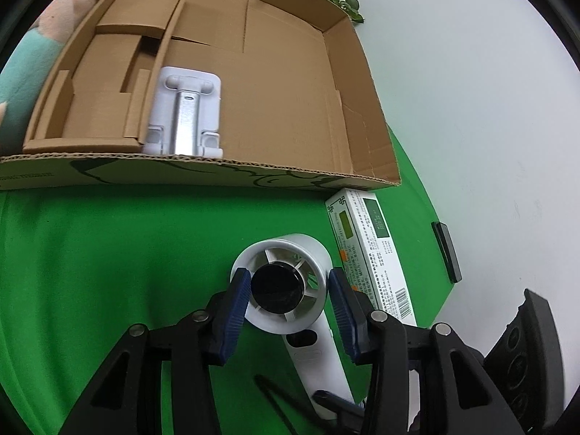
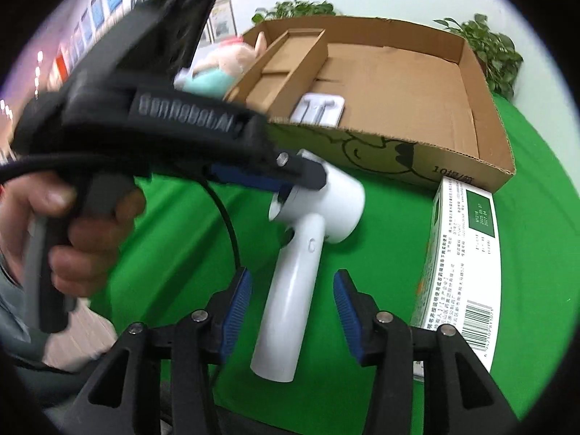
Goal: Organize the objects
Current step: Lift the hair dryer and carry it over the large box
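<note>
Left gripper straddles the round head of the white handheld fan, fingers spread, barely touching. Right gripper gapes either side of its handle. Fan lies on the green bench, just before the cardboard box.

Both my feeds are bright and evenly lit; shadows are faint and soft, so I'd guess diffuse light from overhead. The fisheye bends straight lines hard: the cardboard box rim bows, and black vignette fills every corner. My left wrist view is sharp. In my right wrist view the left gripper and the hand holding it smear with motion blur.
</note>
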The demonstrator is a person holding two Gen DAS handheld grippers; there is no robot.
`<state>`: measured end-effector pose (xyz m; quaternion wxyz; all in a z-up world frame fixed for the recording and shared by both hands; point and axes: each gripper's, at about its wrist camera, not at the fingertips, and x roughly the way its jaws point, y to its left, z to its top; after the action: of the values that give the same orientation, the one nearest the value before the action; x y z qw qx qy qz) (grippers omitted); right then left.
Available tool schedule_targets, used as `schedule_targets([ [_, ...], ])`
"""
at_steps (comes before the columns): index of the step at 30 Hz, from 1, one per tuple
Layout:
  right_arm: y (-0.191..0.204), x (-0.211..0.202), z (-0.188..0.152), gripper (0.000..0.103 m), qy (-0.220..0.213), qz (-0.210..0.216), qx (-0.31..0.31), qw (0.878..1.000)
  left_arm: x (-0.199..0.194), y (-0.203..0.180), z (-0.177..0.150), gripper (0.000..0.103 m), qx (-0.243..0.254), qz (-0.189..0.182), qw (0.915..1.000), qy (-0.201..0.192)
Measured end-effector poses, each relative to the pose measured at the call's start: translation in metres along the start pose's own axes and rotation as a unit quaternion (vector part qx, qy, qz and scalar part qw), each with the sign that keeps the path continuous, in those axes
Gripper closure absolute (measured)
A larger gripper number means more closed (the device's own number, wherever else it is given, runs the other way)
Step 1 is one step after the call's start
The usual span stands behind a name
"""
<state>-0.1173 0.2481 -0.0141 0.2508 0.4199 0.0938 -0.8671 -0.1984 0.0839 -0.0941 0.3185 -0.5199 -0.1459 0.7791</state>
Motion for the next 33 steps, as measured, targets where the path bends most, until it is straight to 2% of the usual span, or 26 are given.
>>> schedule_targets([
  [1,0.002,0.003,-0.001,0.057,0.006,-0.012,-0.010,1.000,0.000,0.000,-0.001,0.061,0.002,-0.002,1.0000,0.000],
  [3,0.005,0.007,-0.006,0.069,0.019,-0.024,-0.027,0.999,0.002,-0.002,-0.001,0.060,0.006,-0.005,1.0000,0.000],
  [4,0.005,0.009,-0.007,0.072,0.022,-0.021,-0.028,0.999,0.002,-0.001,-0.002,0.060,0.005,-0.006,1.0000,0.000],
  [7,0.003,0.008,-0.009,0.073,0.019,-0.022,-0.022,0.999,0.004,0.001,-0.002,0.060,0.000,-0.012,0.9999,-0.001],
  [13,-0.012,0.009,-0.008,0.077,0.014,0.004,0.035,0.999,0.001,0.010,-0.005,0.060,-0.012,-0.017,0.9998,0.003],
  [18,-0.007,0.013,-0.003,0.078,0.012,-0.020,0.030,0.999,0.006,0.018,-0.015,0.054,-0.034,-0.053,0.9975,0.034],
  [20,-0.003,0.013,-0.002,0.080,0.009,-0.027,0.020,0.999,0.007,0.019,-0.020,0.050,-0.034,-0.053,0.9973,0.038],
  [26,0.002,0.013,-0.005,0.081,0.007,-0.043,0.008,0.999,0.012,0.027,-0.028,0.050,-0.060,-0.068,0.9945,0.053],
  [29,0.003,0.012,-0.005,0.081,0.009,-0.044,0.013,0.999,0.019,0.030,-0.034,0.050,-0.077,-0.085,0.9904,0.078],
  [33,0.006,0.011,-0.003,0.081,0.006,-0.043,0.017,0.999,0.024,0.032,-0.037,0.050,-0.100,-0.114,0.9853,0.079],
])
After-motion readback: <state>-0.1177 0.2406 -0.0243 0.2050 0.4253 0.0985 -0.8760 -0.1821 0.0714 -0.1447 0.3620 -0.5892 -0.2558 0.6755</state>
